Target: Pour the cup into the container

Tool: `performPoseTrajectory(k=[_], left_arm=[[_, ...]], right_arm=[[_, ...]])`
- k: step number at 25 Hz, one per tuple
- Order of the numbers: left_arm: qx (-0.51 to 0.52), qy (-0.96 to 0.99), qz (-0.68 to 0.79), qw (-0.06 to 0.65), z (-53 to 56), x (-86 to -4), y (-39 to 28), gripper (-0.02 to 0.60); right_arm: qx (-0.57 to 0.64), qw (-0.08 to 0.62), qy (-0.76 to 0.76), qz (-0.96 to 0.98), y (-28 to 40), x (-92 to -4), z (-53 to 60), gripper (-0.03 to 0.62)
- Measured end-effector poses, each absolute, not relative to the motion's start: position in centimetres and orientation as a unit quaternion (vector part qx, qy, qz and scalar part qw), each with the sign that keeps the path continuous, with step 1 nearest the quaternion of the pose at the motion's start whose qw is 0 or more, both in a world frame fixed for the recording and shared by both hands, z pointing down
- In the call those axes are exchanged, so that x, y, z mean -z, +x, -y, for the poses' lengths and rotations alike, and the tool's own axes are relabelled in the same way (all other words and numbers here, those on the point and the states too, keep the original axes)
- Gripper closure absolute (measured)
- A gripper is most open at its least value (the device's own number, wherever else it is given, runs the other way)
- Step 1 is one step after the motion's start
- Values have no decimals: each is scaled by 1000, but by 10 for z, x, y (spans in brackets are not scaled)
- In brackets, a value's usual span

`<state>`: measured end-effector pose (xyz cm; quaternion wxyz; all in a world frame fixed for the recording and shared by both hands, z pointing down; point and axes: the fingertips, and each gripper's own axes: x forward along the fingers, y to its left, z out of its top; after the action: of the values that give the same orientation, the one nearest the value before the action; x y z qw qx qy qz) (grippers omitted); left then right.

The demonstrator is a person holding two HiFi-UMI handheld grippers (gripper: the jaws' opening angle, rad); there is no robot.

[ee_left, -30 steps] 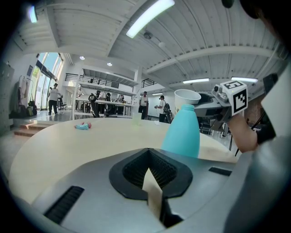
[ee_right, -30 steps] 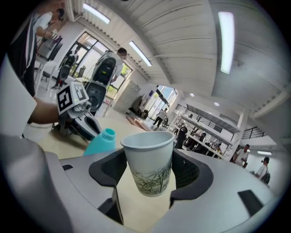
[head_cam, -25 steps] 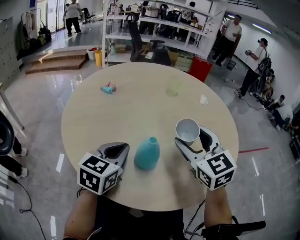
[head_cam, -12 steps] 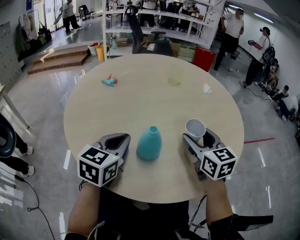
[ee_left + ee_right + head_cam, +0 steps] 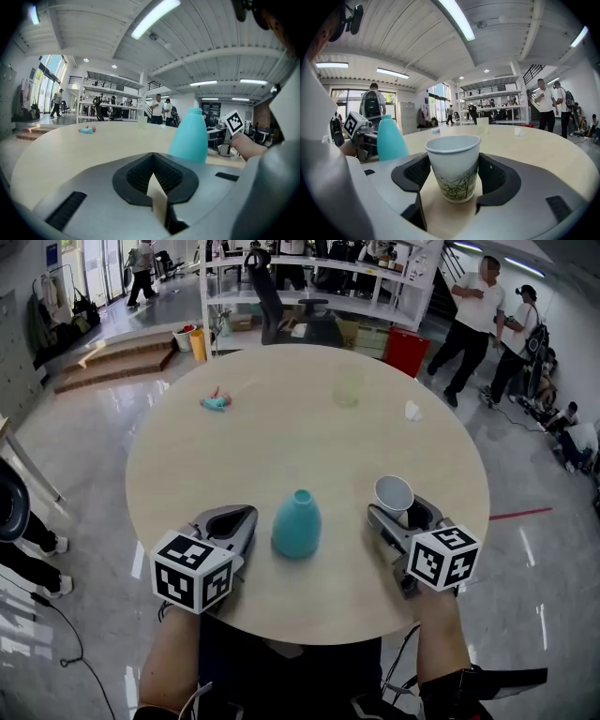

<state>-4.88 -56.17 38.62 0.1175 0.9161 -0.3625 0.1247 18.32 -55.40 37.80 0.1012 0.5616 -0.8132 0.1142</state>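
Paper cup (image 5: 453,161) sits upright between the right gripper (image 5: 401,514) fingers, pads snug on both its sides. The teal container (image 5: 296,523) stands off to the left of those fingers, not touching the cup, and the left gripper (image 5: 152,159) is closed on nothing. Looks to me like the grab's done, and the lift and tip over the narrow neck are left.

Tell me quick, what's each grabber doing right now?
Left gripper: closed, holding nothing.
Right gripper: closed on the upright paper cup.
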Motion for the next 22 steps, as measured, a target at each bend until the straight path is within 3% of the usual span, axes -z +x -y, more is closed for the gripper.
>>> performPoseTrajectory(k=[13,22], left_arm=[[-124,916,362,117,565,-387,-47,581],[-41,919,381,96,546,-354,-57,581]], right_arm=[[-84,76,557,823,188,-350,543,266],[-19,24,550,835,181,-289,525,270]])
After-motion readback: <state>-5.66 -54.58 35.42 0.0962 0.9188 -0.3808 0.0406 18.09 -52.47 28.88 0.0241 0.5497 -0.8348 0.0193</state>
